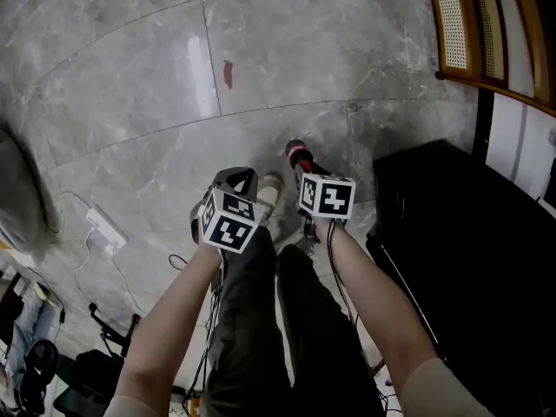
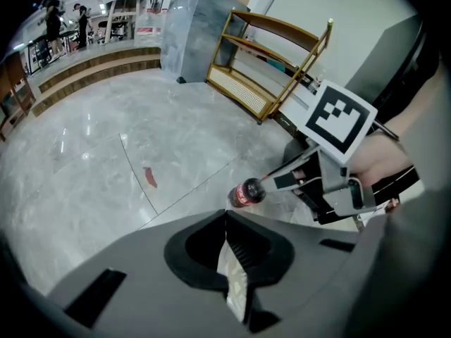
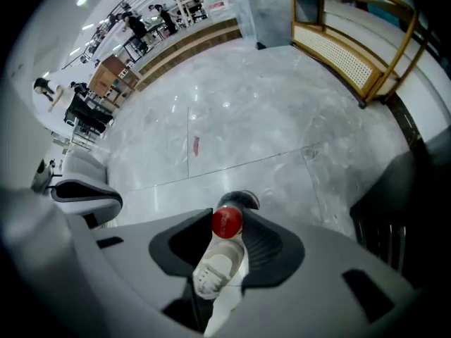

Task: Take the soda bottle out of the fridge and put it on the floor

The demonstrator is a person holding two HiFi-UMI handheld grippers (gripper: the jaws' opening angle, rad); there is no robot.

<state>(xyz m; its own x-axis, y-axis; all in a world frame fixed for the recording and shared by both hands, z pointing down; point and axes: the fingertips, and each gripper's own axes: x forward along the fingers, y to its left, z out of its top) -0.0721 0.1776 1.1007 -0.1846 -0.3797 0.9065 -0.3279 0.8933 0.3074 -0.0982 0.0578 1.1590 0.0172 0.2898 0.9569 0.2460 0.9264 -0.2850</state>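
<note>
A small soda bottle [image 1: 299,155] with dark cola, a red label and a red cap hangs over the grey marble floor [image 1: 130,102], just ahead of the person's shoes. My right gripper [image 1: 304,168] is shut on its neck. In the right gripper view the red cap [image 3: 227,222] sits between the two pads, with a white shoe [image 3: 215,270] below it. The left gripper view shows the bottle [image 2: 246,193] from the side, held at the tips of the right gripper [image 2: 273,182]. My left gripper [image 1: 236,181] is beside it on the left, jaws shut [image 2: 225,217] and holding nothing.
A black cabinet-like fridge [image 1: 469,259] stands close on the right. Beyond it is a wooden shelf unit [image 1: 486,24]. A white power strip with cable [image 1: 106,229] lies on the floor at left. A red mark [image 1: 228,73] is on a tile ahead.
</note>
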